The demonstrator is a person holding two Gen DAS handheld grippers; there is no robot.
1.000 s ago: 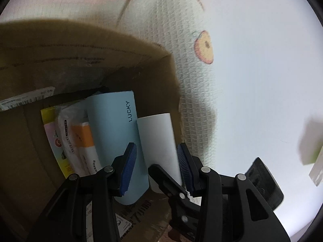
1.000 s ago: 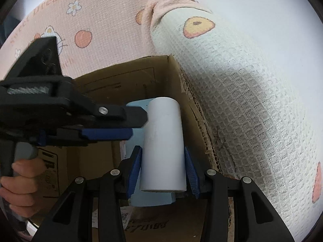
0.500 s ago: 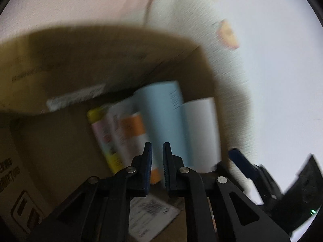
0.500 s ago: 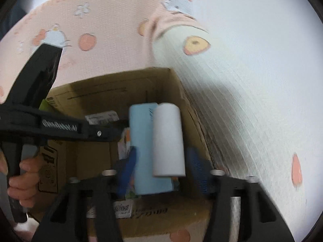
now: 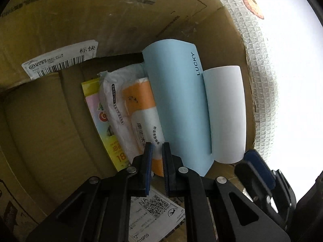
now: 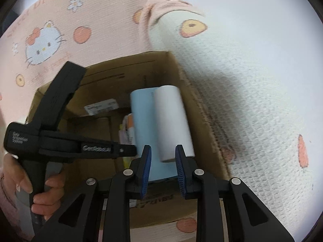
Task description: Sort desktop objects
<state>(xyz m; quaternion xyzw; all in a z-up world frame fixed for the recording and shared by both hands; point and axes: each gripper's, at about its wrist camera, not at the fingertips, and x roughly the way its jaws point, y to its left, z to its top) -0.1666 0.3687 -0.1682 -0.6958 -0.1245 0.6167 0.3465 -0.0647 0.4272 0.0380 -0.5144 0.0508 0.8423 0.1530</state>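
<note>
My cardboard box (image 5: 50, 121) sits on the waffle cloth (image 6: 252, 111) and holds, largest first, the blue LUCKY roll (image 5: 181, 111), the white roll (image 5: 226, 113) beside it against the wall, the tissue pack (image 5: 137, 117) and a yellow packet (image 5: 94, 109). My left gripper (image 5: 157, 153) is clenched on nothing; my right gripper (image 6: 163, 157) has just been closing, with nothing between its pads. Dipping lower, I risk knocking the rolls askew.

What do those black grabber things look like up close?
Each gripper is a black plastic frame with triangular cut-outs and round silver rivets. The left gripper and right gripper both have blue ribbed pads on their fingers. The left one has a pistol-style handle and white lettering on its side, too blurred to read.
</note>
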